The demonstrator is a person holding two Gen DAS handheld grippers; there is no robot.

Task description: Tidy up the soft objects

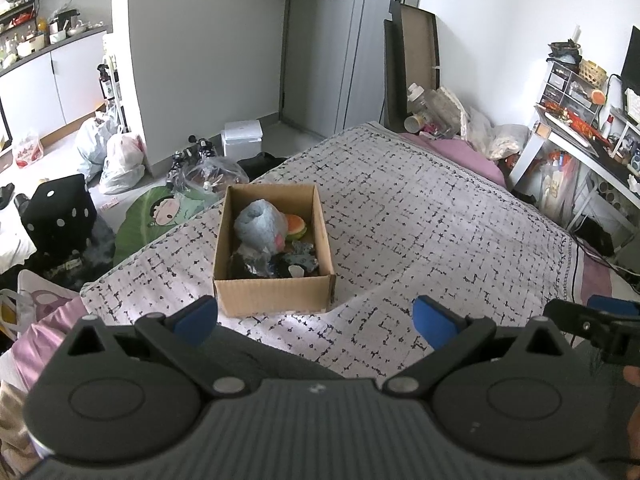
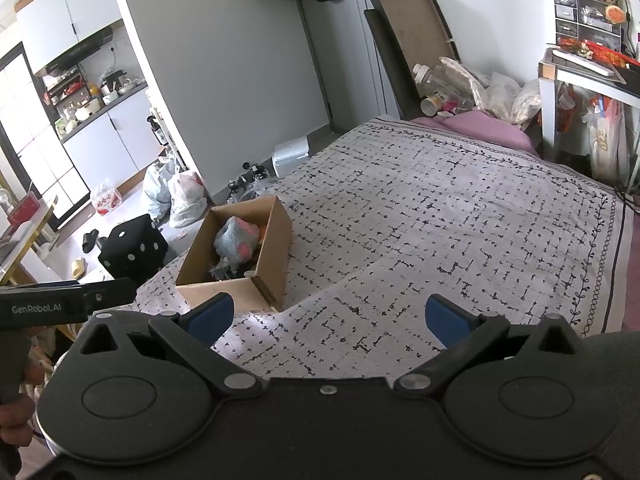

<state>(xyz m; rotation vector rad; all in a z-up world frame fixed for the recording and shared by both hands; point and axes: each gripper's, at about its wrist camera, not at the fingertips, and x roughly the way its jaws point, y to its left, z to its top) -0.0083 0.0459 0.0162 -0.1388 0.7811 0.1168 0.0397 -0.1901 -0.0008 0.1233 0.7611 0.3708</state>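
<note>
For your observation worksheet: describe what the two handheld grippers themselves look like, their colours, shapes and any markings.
Both the left gripper and right gripper are matte black, with two round discs, silver pivot pins and blue finger pads. White lettering, GenRobot.AI, shows on the left gripper's side.

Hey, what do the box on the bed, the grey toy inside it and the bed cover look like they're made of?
The box: plain brown corrugated cardboard, matte, with raw cut edges and folded flaps. The grey toy: apparently plush fabric, going by its fuzzy, rounded, slumped shape and pink patches. The bed cover: a thin woven-looking textile, white with a black dashed print; it dents and creases softly, though the exact fibre can't be told.
</note>
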